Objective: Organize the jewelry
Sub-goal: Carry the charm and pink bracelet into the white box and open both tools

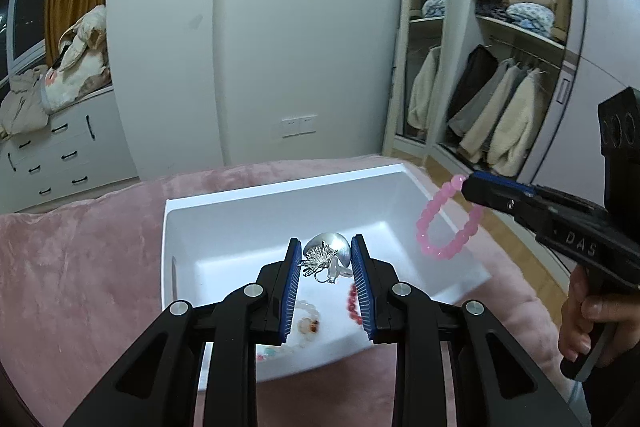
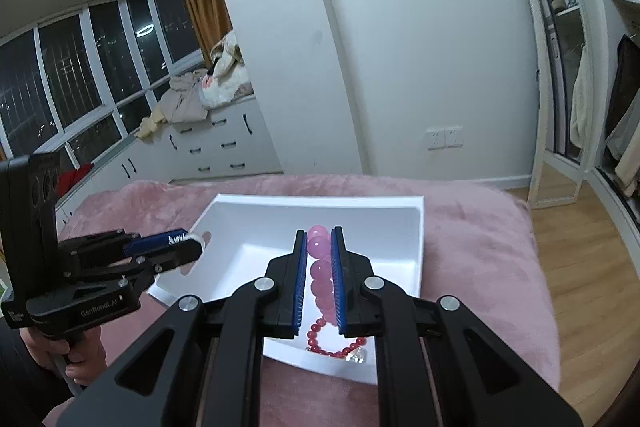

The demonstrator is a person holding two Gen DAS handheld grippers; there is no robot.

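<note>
A white tray [image 1: 248,203] sits on a pink plush blanket. In it lie a silver brooch with a shell-like piece [image 1: 324,253], a red bead bracelet [image 1: 353,301] and a pale bead bracelet [image 1: 308,323]. My left gripper [image 1: 325,249] is open and empty, hovering over the silver brooch. My right gripper [image 1: 468,183] is shut on a pink bead bracelet [image 1: 444,227], which hangs above the tray's right rim. In the right wrist view the pink bracelet [image 2: 320,271] sits between the fingers of the right gripper [image 2: 319,233], above the tray [image 2: 280,223] and the red bracelet [image 2: 320,339].
The pink blanket [image 1: 80,267] covers the bed around the tray. A wardrobe with hanging clothes [image 1: 500,115] and a mirror stand to the right. White drawers [image 1: 60,151] with piled clothes stand at the left by the window.
</note>
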